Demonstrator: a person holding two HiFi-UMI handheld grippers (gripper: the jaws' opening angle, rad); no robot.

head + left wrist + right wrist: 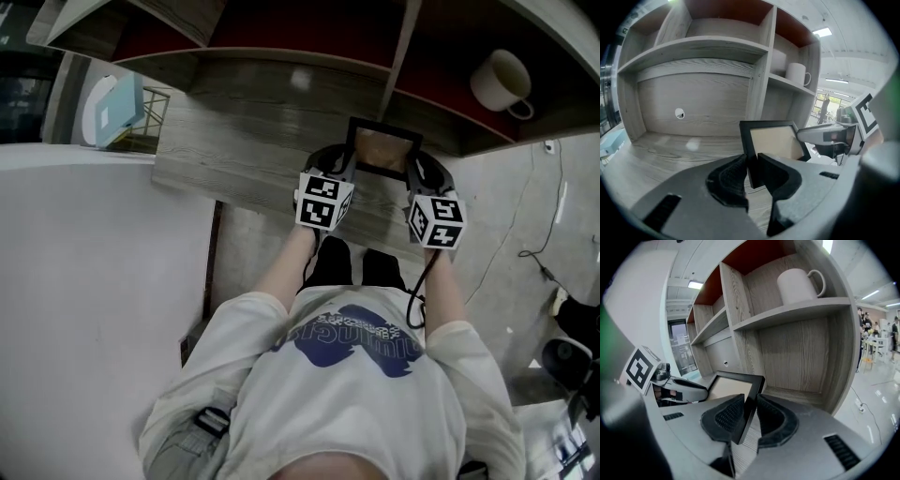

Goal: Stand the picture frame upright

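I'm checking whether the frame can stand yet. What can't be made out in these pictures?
Frame back, any stand: faces away in all views.
Most of its lower edge: behind the left tongs and right tongs in the gripper views.
Pale blue thing: head view, too small to name.

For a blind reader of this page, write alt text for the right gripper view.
The right gripper clamps one side edge of a black picture frame, while the left gripper grips its far side. Behind stands a wooden shelf unit with a white mug on an upper shelf.
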